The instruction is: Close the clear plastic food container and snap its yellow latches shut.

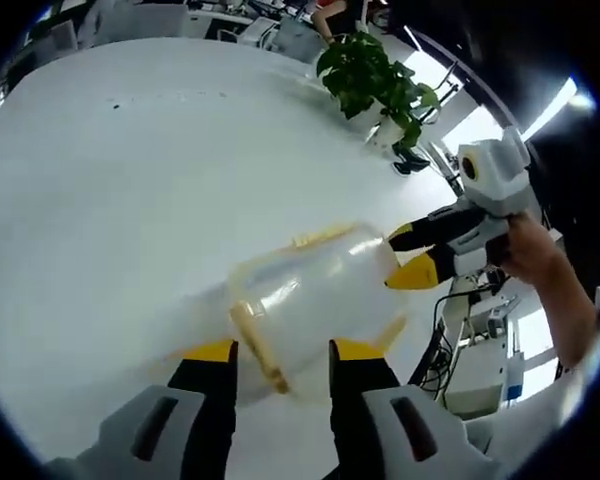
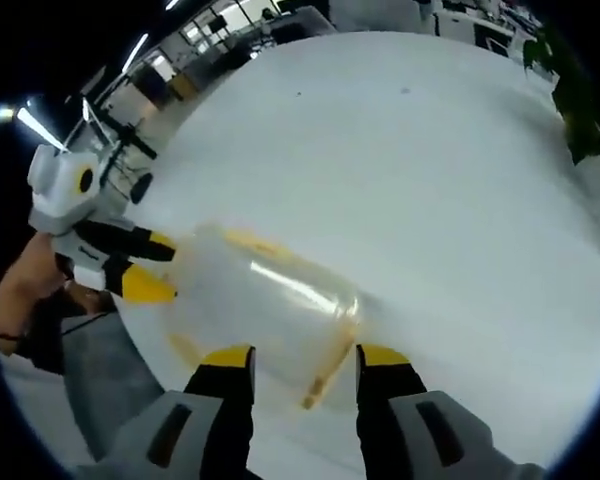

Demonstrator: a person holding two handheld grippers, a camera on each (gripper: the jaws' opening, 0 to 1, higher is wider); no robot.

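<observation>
Looking along my left gripper (image 1: 280, 350), I am seeing its 2 jaws spread, holding nothing, with the container (image 1: 315, 300) lying just ahead on the white table (image 1: 130, 180), a yellow latch (image 1: 257, 345) between the tips. In the right gripper view, my right gripper (image 2: 303, 356) is standing equally open and empty at the container's opposite end.

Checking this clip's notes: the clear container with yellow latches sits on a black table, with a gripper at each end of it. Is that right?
Not quite: the table is white, not black, as the left gripper view shows. The rest holds: the clear container with yellow latches sits on it, with the left gripper at one end and the right gripper at the other.
</observation>
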